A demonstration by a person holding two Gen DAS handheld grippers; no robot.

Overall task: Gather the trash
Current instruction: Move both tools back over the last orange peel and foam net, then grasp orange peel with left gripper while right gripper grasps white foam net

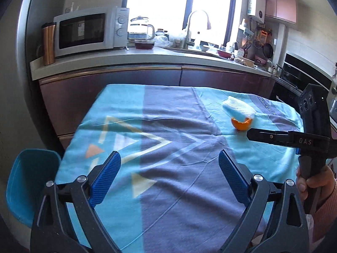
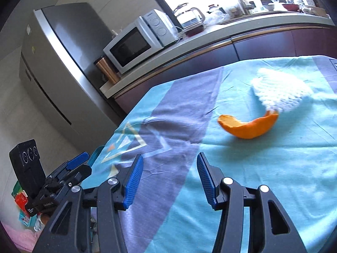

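we hold both grippers, left gripper (image 1: 169, 162) and right gripper (image 2: 169, 168), unclenched and holding nothing, near the orange peel (image 2: 248, 126), which touches white foam netting (image 2: 278, 92).

The white foam net (image 2: 280, 92) is motion-blurred, and its lower tip hides behind the orange peel (image 2: 248, 127). The blue bin (image 1: 31, 187) beside the worktop's left edge is partly covered by the left gripper (image 1: 168, 172).

Both wrist views low, sharing tablecloth (image 1: 168, 116)

Curled orange peel (image 2: 248, 127) — touching crumpled white tissue (image 2: 278, 93)
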